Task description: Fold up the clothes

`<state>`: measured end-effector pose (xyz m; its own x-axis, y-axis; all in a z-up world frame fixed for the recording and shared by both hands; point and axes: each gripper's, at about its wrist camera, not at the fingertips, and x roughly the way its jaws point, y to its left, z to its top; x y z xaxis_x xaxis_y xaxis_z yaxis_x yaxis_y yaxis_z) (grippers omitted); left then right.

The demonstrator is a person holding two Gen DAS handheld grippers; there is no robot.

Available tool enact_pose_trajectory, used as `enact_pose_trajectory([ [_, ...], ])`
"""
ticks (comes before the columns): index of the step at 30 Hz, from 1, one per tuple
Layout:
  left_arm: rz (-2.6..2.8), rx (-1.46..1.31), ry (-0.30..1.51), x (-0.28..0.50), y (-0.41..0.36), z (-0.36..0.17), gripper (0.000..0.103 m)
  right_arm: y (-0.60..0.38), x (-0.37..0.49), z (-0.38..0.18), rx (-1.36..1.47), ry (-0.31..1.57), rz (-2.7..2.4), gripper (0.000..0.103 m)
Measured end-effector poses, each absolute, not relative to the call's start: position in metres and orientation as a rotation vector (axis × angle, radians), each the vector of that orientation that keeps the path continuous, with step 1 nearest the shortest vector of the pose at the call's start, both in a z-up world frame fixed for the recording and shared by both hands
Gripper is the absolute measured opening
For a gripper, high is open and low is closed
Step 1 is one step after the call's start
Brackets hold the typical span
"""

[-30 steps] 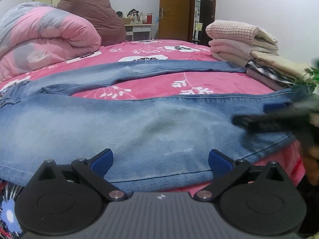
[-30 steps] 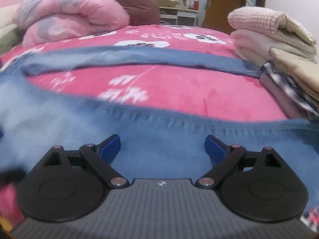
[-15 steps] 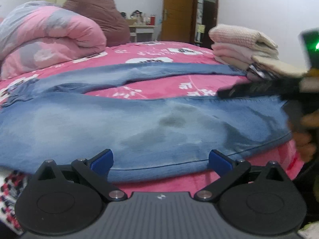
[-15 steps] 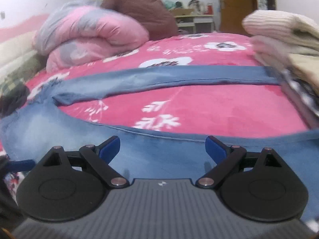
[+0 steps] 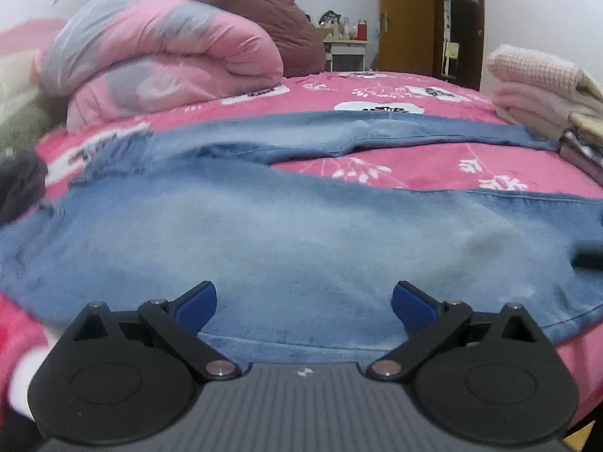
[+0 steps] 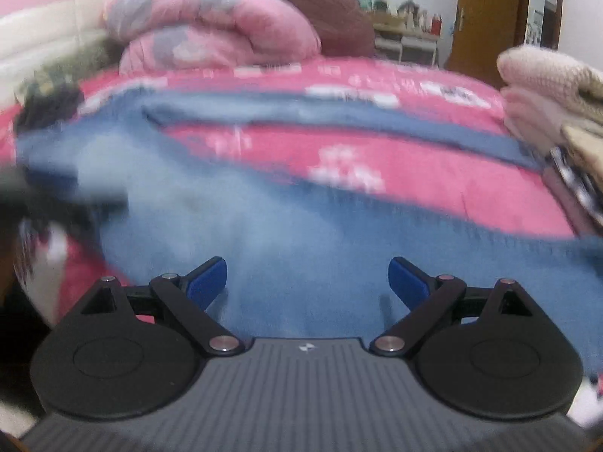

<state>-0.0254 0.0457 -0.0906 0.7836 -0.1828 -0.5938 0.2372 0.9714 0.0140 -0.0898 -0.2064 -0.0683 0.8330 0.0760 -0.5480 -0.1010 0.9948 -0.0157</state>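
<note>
A pair of faded blue jeans [image 5: 286, 233] lies spread on the pink floral bed, one leg across the near edge, the other leg [image 5: 377, 135] stretched farther back. My left gripper [image 5: 304, 303] hovers open just above the near leg's hem side, nothing between its blue pads. In the blurred right wrist view the jeans [image 6: 301, 233] fill the foreground, and my right gripper [image 6: 307, 280] stands open over the same leg, holding nothing. A dark tip of the right gripper [image 5: 588, 258] shows at the left view's right edge; the left gripper [image 6: 56, 197] appears as a dark blur at the right view's left edge.
A stack of folded clothes [image 5: 546, 90] sits on the bed's right side. A rolled pink and grey quilt [image 5: 162, 64] lies at the back left, with a brown padded coat [image 5: 264, 11] behind it. A wooden door [image 5: 409, 19] and small desk are beyond the bed.
The left view has swung left and closer to the jeans, so the quilt now fills the upper left. The right view has shifted and blurred with motion. Both grippers stay open.
</note>
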Motion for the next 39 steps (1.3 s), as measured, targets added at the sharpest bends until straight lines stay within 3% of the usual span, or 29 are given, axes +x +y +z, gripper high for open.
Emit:
enact_pose_trajectory([
  [17, -0.211, 0.091, 0.632, -0.048, 0.067, -0.091, 0.102, -0.141, -0.076, -0.109, -0.060, 0.492, 0.223, 0.095],
  [22, -0.189, 0.083, 0.647, -0.048, 0.067, -0.090, 0.103, -0.144, -0.071, -0.111, -0.030, 0.490, 0.230, 0.100],
  [39, -0.171, 0.084, 0.665, -0.047, 0.064, -0.088, 0.103, -0.144, -0.074, -0.116, -0.025, 0.464, 0.245, 0.102],
])
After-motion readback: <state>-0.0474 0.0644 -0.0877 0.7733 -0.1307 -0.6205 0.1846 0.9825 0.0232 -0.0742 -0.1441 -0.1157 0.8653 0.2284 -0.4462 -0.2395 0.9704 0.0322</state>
